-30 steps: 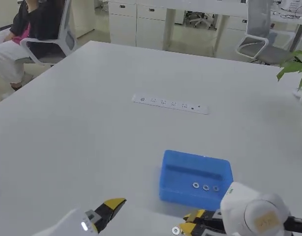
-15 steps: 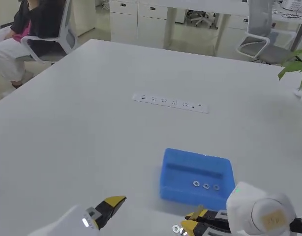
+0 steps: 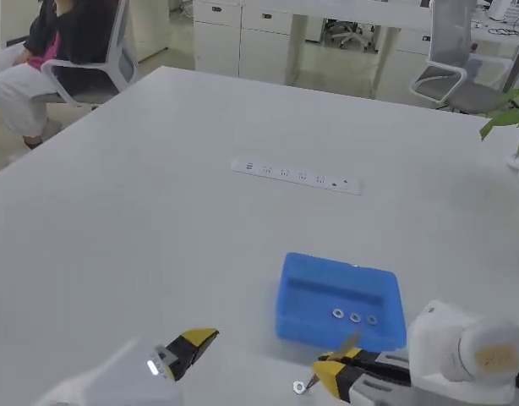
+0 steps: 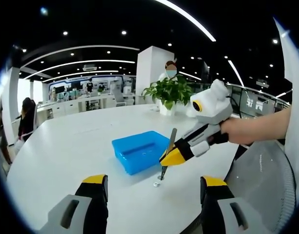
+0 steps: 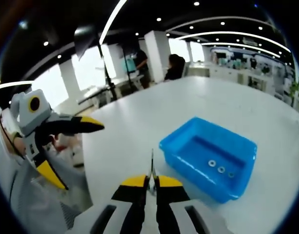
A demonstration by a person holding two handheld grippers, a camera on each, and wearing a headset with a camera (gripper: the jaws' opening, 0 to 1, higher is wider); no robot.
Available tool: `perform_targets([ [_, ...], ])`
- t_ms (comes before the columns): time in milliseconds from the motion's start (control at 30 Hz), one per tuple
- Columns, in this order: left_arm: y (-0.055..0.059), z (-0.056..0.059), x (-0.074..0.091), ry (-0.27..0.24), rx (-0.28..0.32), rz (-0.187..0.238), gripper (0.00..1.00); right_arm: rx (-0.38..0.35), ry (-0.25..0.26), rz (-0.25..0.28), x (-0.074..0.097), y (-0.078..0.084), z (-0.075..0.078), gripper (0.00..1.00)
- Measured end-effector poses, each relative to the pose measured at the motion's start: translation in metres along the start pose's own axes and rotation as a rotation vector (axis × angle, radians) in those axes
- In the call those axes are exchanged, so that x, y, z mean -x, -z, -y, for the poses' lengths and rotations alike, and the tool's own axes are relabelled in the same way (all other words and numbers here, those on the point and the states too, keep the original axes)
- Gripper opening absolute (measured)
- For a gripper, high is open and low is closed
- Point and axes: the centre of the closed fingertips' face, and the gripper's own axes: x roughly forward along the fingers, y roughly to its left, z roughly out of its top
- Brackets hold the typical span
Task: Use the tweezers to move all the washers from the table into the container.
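— Found right gripper [image 5: 150, 181] clamped on tweezers [image 5: 152, 163], left gripper [image 4: 154, 181] spread wide, empty. Spotted washer [image 3: 299, 387]?
— Lay bottom centre of head view, by tweezers' tips, just below bin [image 3: 281, 304]. Looked light, thin, slippery; best nipped across the ring.

Container [image 3: 340, 264] — blue, rectangular, open-topped, upright on the tabletop [image 3: 200, 237]; three silver washers [image 3: 354, 318] lie in a row inside. One washer [image 3: 299, 387] lies flat near the container. Tweezers [image 4: 167, 151] — thin, metallic, clamped in the right gripper [image 5: 150, 181], tip angled down just beside that washer.
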Motion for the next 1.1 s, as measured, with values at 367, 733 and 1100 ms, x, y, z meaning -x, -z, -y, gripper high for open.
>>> perform_targets([
  [367,0.001,0.000,0.000,0.004,-0.006,0.000,0.78,-0.049,0.043,0.054,0.013,-0.016,0.014,0.03],
  [733,0.002,0.000,0.000,0.002,-0.013,-0.006,0.76,0.004,0.089,0.110,0.026,-0.055,0.025,0.03],
  [1100,0.003,0.000,-0.001,0.001,-0.016,-0.015,0.75,-0.012,0.116,0.151,0.019,-0.088,0.055,0.03],
])
